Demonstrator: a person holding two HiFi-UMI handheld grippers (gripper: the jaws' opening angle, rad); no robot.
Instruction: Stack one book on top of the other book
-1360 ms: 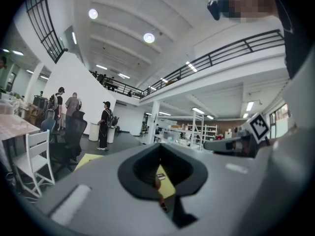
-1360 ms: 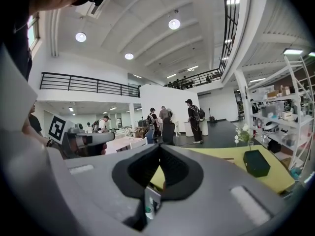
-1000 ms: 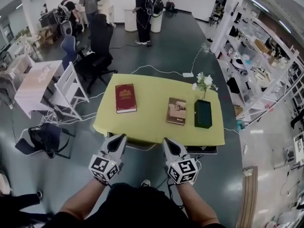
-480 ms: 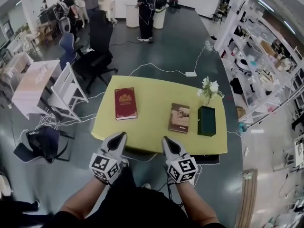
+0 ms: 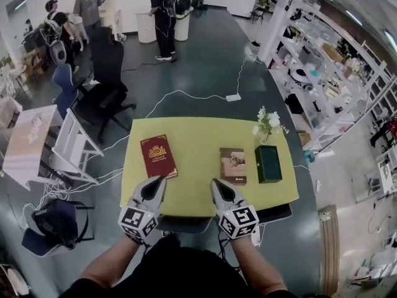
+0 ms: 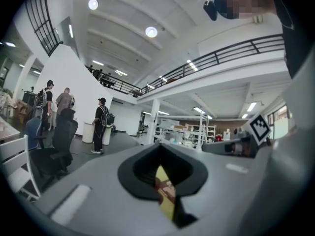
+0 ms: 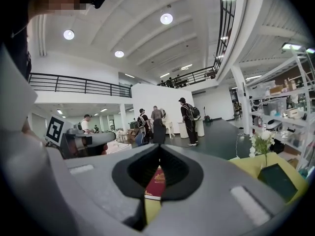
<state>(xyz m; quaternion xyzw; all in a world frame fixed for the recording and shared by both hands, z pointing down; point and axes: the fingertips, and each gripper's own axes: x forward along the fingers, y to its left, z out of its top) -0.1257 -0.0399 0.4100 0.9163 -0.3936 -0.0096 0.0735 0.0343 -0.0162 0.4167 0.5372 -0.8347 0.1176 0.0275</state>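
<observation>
Books lie well apart on the yellow table (image 5: 198, 135), so none of the stacking is done. The red book (image 5: 158, 156) lies flat near the table's left side, a little askew, with gold ornament on its cover; it looks like a thick hardback. The brown book (image 5: 232, 165) lies flat right of the middle and looks somewhat smaller, with a pale picture on its cover. It sits just beside a dark green box (image 5: 268, 164), with white flowers (image 5: 268, 120) behind the box.

The left gripper (image 5: 157, 180) hangs over the table's near edge, just short of the red book, its jaws pressed together with nothing between them. The right gripper (image 5: 214, 183) hangs beside it, nearer the brown book, its jaws likewise closed and empty.

The whole job is left: opening a gripper, taking one book by an edge, lifting it and laying it squarely on the other. The smaller brown book would probably sit more steadily on the larger red one.
</observation>
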